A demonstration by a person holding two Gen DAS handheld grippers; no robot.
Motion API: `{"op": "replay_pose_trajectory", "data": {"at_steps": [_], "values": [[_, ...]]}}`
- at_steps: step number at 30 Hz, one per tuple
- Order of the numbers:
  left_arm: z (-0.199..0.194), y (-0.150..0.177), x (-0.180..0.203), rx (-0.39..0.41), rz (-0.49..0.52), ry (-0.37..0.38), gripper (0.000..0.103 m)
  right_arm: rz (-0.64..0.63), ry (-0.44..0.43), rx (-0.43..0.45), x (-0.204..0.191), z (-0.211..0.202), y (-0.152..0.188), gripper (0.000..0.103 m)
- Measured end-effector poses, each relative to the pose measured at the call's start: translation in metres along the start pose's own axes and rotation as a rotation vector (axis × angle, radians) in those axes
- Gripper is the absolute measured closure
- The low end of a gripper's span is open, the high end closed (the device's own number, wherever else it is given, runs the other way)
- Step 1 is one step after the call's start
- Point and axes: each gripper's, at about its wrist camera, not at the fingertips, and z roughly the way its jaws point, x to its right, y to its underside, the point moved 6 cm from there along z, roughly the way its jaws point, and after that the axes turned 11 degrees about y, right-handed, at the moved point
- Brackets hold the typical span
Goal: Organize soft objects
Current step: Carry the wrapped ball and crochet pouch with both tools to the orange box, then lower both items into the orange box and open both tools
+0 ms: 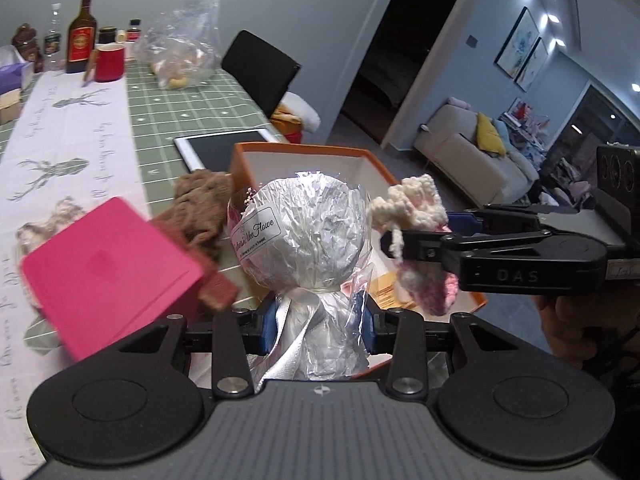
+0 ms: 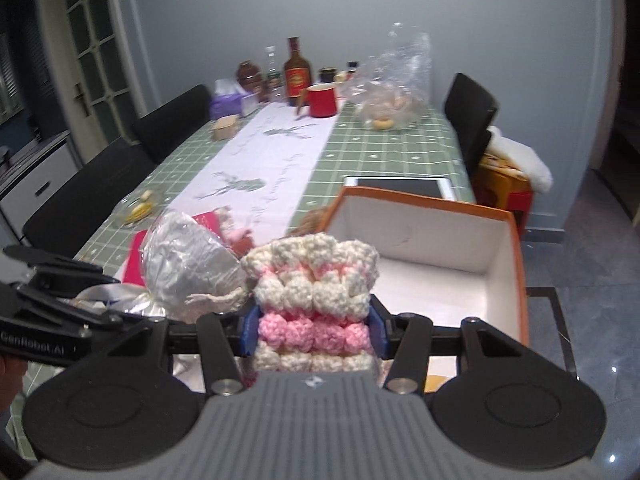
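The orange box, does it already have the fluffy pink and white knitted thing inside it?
No, the pink and white knitted piece is clamped in the right gripper, held up in front of the orange box.

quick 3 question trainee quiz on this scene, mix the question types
1. True or false: the left tool is shut on the silver foil-wrapped bouquet with the white ribbon.
2. Multiple choice: what does the right tool hold? A) brown knitted item B) cream and pink crocheted piece C) pink flat box
3. Fill in: the orange cardboard box with the white inside stands open, without a ____.

Key
1. True: its blue pads pinch the wrapped stem just under the foil ball.
2. B: the cream and pink crocheted piece sits between its pads; the brown knitted item and pink flat box are not in it.
3. lid
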Motion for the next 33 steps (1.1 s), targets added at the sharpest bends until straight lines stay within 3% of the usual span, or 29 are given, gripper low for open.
{"op": "replay_pose_trajectory", "data": {"at_steps": [4, 10, 18, 29, 33], "values": [[0.028, -0.012, 0.015, -0.006, -0.007, 0.047, 0.058, 0.05, 0.082, 0.004, 0.033, 0.0, 0.002, 0.051], [0.069, -0.013, 0.023, -0.064, 0.009, 0.054, 0.058, 0.071, 0.169, -0.036, 0.063, 0.012, 0.017, 0.051], [0.104, 0.006, 0.022, -0.149, 0.044, 0.001, 0.058, 0.039, 0.196, -0.132, 0.066, 0.042, 0.038, 0.051], [0.113, 0.014, 0.023, -0.235, 0.089, -0.07, 0.058, -0.013, 0.21, -0.222, 0.061, 0.069, 0.052, 0.051], [0.119, 0.019, 0.03, -0.309, 0.162, -0.108, 0.058, -0.036, 0.214, -0.272, 0.06, 0.08, 0.061, 0.05]]}}
